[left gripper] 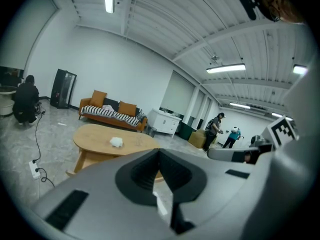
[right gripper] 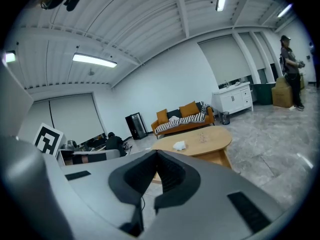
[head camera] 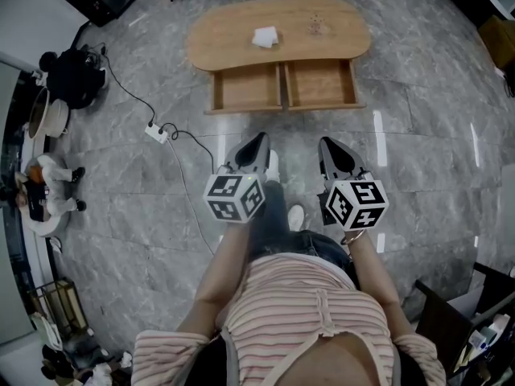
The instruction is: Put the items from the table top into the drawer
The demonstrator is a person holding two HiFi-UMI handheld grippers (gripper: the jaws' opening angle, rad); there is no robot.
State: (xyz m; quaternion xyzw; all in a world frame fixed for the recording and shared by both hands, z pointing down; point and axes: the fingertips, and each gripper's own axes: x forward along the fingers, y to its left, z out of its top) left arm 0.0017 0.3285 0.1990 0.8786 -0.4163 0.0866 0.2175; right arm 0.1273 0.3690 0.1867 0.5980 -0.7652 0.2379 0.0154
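The crumpled white wad (head camera: 265, 37) lies on the oval wooden table (head camera: 229, 30), left of its middle in the head view; it is a shapeless lump, so no long axis or heading can be told; a small clear object (head camera: 316, 26), too small to make out, stands well apart to its right. The table's long axis runs across the head view; beneath its near edge the left drawer (head camera: 245, 87) and the right drawer (head camera: 320, 83) are pulled out side by side toward the person, both bare inside.

The left gripper (head camera: 259, 141) and the right gripper (head camera: 327, 145) hang side by side over the floor, well short of the table, pointing toward it; each has its jaws closed tip to tip with nothing between them.

The floor (head camera: 418, 135) is glossy grey marbled tile; a white power strip (head camera: 157, 133) with its cable lies to the left; a crouching person (head camera: 76, 75) in black is farther left; an orange sofa (left gripper: 112, 115) with a striped seat stands against the white wall beyond the table.
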